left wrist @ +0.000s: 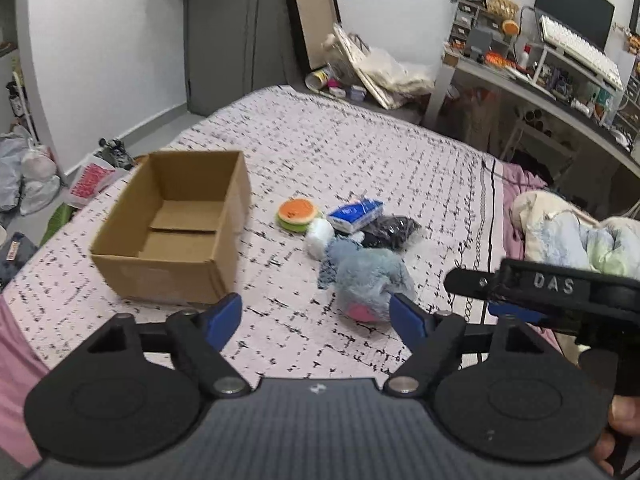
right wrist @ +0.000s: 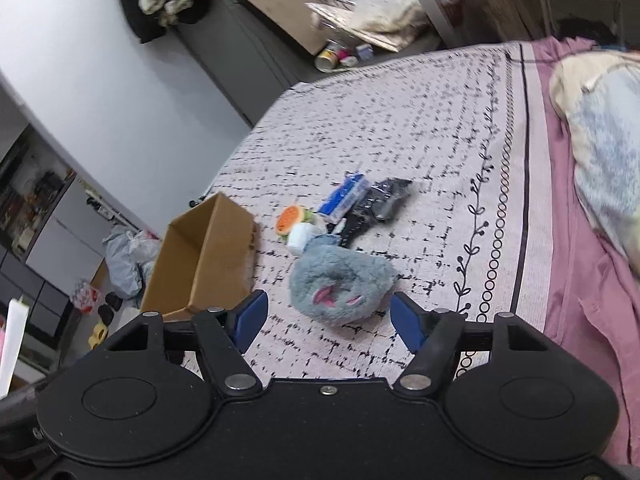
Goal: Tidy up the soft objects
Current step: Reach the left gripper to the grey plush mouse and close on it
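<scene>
Both tongs, left [left wrist: 316,316] and right [right wrist: 326,316], hang spread and empty near the grey plush [right wrist: 340,284] on the bed [left wrist: 360,148]; gripping it and carrying it to the cardboard box [left wrist: 176,224] likely comes next.

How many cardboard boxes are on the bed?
1. The cardboard box sits open and looks empty on the bed, left of the pile with the grey plush toy. Nothing suggests another box is hidden there.

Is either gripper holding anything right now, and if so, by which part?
Nothing is held. Left gripper and right gripper are both open, short of the grey plush toy.
</scene>
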The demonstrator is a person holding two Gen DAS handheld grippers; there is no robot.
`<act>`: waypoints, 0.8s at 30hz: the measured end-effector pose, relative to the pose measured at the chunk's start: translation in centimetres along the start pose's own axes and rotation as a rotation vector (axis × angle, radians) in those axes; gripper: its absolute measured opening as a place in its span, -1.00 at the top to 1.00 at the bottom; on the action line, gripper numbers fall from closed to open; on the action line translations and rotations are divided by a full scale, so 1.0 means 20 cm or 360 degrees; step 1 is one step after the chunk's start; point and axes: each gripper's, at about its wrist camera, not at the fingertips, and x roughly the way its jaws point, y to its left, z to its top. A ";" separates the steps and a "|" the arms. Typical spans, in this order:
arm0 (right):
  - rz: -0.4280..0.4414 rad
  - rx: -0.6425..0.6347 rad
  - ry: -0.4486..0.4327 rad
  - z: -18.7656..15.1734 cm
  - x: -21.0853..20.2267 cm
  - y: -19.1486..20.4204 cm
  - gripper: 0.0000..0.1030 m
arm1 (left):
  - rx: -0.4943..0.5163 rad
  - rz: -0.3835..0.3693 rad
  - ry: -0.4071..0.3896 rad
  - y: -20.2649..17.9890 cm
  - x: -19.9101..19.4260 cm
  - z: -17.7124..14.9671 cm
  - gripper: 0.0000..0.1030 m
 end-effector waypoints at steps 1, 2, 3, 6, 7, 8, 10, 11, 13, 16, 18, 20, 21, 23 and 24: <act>-0.0004 0.0016 0.0003 0.00 0.02 -0.01 -0.25 | 0.0004 -0.0007 0.0012 -0.01 0.02 0.01 -0.44; -0.0010 0.0030 0.0008 0.01 0.04 -0.02 -0.22 | 0.0009 -0.0014 0.0024 -0.02 0.05 0.01 -0.42; -0.0010 0.0047 0.0010 0.02 0.07 -0.04 -0.19 | 0.0014 -0.0018 0.0032 -0.02 0.07 0.01 -0.40; 0.0003 0.0109 0.0018 0.02 0.13 -0.08 -0.16 | 0.0021 -0.0017 0.0057 -0.04 0.14 0.03 -0.33; 0.0004 0.0122 0.0024 0.03 0.15 -0.09 -0.15 | 0.0022 -0.0014 0.0069 -0.04 0.16 0.03 -0.29; -0.0001 0.0121 0.0030 0.03 0.16 -0.10 -0.15 | 0.0025 -0.0010 0.0083 -0.04 0.19 0.04 -0.27; 0.0000 0.0126 0.0041 0.03 0.20 -0.11 -0.15 | 0.0029 -0.0018 0.0107 -0.05 0.23 0.06 -0.25; 0.0006 0.0138 0.0049 0.04 0.21 -0.12 -0.15 | 0.0034 -0.0020 0.0117 -0.05 0.25 0.06 -0.24; -0.0004 0.0160 0.0065 0.04 0.24 -0.15 -0.13 | 0.0060 -0.0010 0.0127 -0.07 0.29 0.08 -0.23; -0.0028 0.0185 0.0092 0.04 0.29 -0.18 -0.09 | 0.0082 0.0009 0.0156 -0.10 0.35 0.09 -0.23; -0.0016 0.0207 0.0114 0.04 0.33 -0.21 -0.05 | 0.0070 0.0010 0.0189 -0.11 0.40 0.10 -0.16; -0.0015 0.0232 0.0138 0.04 0.36 -0.23 0.02 | 0.0077 -0.0023 0.0221 -0.12 0.44 0.10 -0.10; -0.0012 0.0247 0.0155 0.04 0.38 -0.25 0.07 | 0.0086 -0.0032 0.0233 -0.13 0.46 0.10 -0.08; 0.0004 0.0284 0.0194 0.04 0.41 -0.27 0.11 | 0.0087 -0.0040 0.0263 -0.15 0.50 0.10 -0.06; 0.0018 0.0304 0.0212 0.03 0.43 -0.29 0.18 | 0.0084 -0.0047 0.0279 -0.15 0.53 0.10 -0.02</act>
